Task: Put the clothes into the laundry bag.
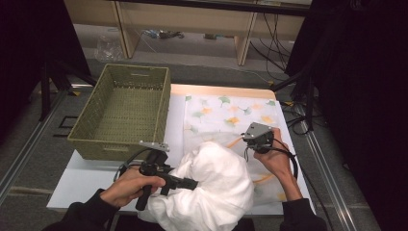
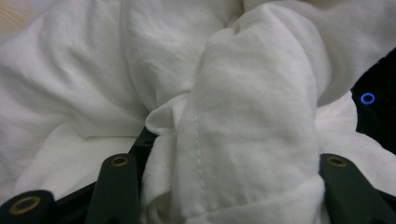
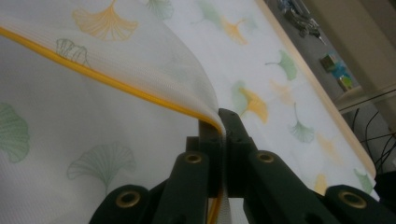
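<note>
A bulky white cloth (image 1: pixel 216 185) lies bunched at the front of the table, on top of a white mesh bag (image 1: pixel 231 115) printed with green and orange ginkgo leaves. My left gripper (image 1: pixel 192 184) comes in from the left and is shut on the cloth. In the left gripper view a thick fold of the cloth (image 2: pixel 252 121) sits between the two black jaws of this gripper (image 2: pixel 233 161). My right gripper (image 1: pixel 252 140) is on the far right of the cloth. It is shut (image 3: pixel 220 119) on the bag's yellow-trimmed edge (image 3: pixel 116 81) and holds that upper layer raised off the lower layer (image 3: pixel 261 56).
An empty olive woven basket (image 1: pixel 82 139) stands at the table's back left, next to the bag. Bare white tabletop (image 1: pixel 82 183) shows in front of it. Shelving legs and cables are on the floor beyond the table. The table's right edge is close to my right hand.
</note>
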